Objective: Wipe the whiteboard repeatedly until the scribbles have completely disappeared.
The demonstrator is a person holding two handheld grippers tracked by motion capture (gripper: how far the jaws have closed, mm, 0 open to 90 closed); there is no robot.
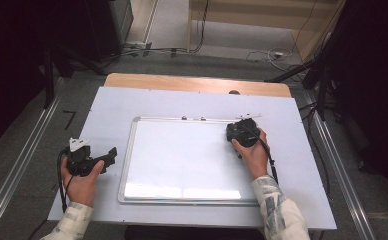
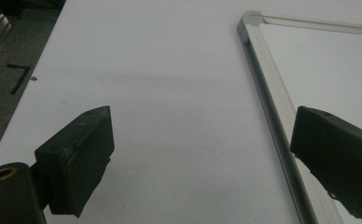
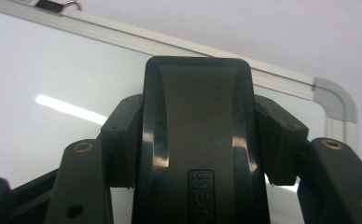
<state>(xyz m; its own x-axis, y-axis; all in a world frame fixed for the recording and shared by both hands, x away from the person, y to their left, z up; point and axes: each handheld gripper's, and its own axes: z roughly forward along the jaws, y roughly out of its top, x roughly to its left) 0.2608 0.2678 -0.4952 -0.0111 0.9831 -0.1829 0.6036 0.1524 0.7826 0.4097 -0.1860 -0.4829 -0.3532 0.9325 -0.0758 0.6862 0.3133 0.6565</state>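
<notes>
Eraser [image 3: 198,140] — a black block with a broad curved back — sits clamped between the fingers of the right gripper [image 1: 243,133], which press on its two sides in the right gripper view. It rests on the whiteboard [image 1: 182,155], near the board's far right corner, just short of the aluminium frame that runs along the top edge. In the high view the right hand [image 1: 254,155] lies over the board behind the gripper, a patterned sleeve reaching back to the near edge. The whiteboard lies flat in the middle of a pale sheet covering the bench [image 1: 107,107], two small clips on its far rail. Well apart, off the board's left edge, the left gripper [image 1: 113,154] rests on the pale sheet in the left hand [image 1: 82,177] — its fingers [image 2: 79,161] spread wide with nothing between them, one over the sheet and the other over the board's left frame.
</notes>
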